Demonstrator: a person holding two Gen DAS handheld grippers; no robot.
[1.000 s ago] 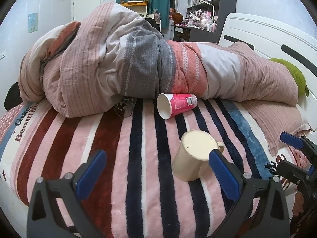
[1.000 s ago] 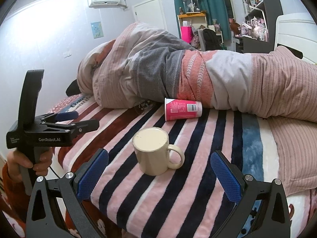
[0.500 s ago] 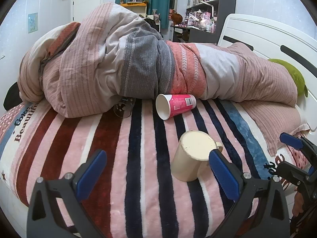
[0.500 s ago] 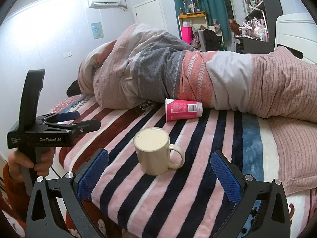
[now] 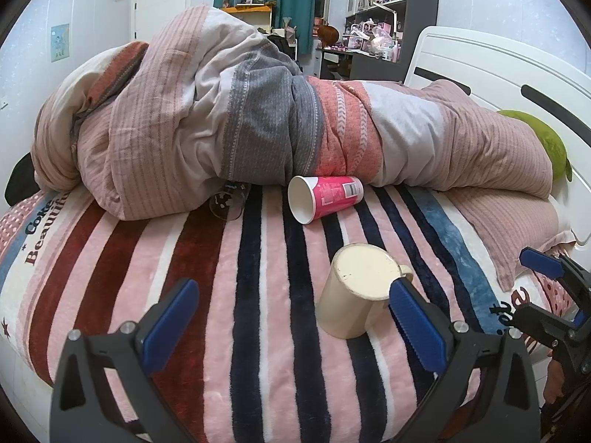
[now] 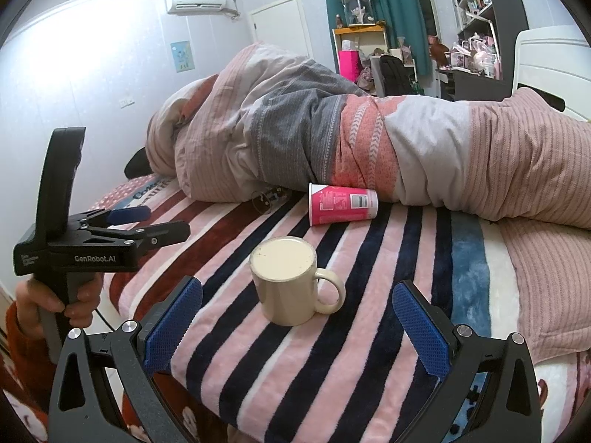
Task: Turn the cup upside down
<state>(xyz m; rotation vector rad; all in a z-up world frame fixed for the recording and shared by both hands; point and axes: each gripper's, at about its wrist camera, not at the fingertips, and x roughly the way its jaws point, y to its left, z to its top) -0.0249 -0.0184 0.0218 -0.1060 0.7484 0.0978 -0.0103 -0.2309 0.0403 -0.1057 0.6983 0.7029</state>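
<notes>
A cream mug (image 6: 288, 282) stands on its rim, flat base up, on the striped blanket (image 6: 369, 332), handle to the right. It also shows in the left wrist view (image 5: 354, 291), just ahead of the right blue pad. My left gripper (image 5: 291, 321) is open and empty, low over the blanket; it also shows in the right wrist view (image 6: 147, 221). My right gripper (image 6: 295, 328) is open and empty, its jaws either side of the mug and slightly short of it; it also shows at the right edge of the left wrist view (image 5: 546, 277).
A pink paper cup (image 5: 323, 197) lies on its side behind the mug, against a rolled duvet (image 5: 258, 129). A clear glass (image 5: 227, 203) lies half under the duvet. A white headboard (image 5: 498, 70) and a pink pillow (image 5: 517, 221) are at the right.
The left gripper has crept slightly forward toward the mug. The right gripper has edged slightly closer to the mug. Nothing was gripped or released.
</notes>
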